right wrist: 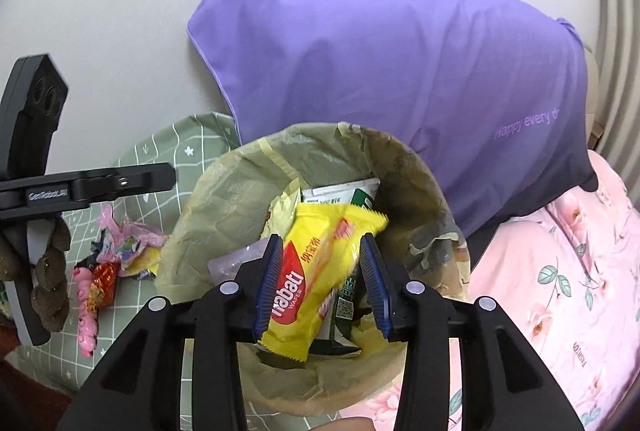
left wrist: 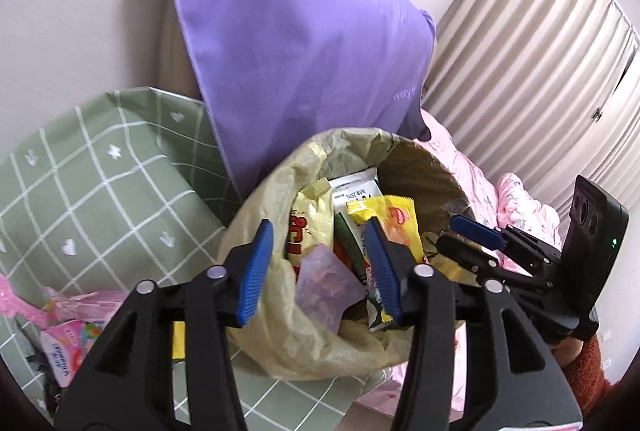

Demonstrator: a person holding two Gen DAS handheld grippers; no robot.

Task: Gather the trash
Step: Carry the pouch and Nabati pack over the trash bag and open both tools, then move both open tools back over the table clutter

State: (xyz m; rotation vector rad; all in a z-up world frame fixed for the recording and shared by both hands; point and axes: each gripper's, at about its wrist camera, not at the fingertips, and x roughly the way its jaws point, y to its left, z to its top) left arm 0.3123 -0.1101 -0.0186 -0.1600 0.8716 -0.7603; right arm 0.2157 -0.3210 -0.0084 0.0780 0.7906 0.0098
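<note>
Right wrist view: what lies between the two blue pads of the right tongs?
In the right wrist view, a yellow wafer wrapper lies between the pads of the right tongs, over the bin lined with a yellowish plastic bag. The pads seem not to press it.

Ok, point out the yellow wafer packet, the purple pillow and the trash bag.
yellow wafer packet (right wrist: 316,271), right wrist view, printed front.
purple pillow (right wrist: 400,71), right wrist view, middle of cover.
trash bag (left wrist: 264,291), left wrist view, near rim.

We get soft, even daylight through the curtains (left wrist: 532,43), no glare, slight motion blur, heavy fisheye warping with dark corners.
</note>
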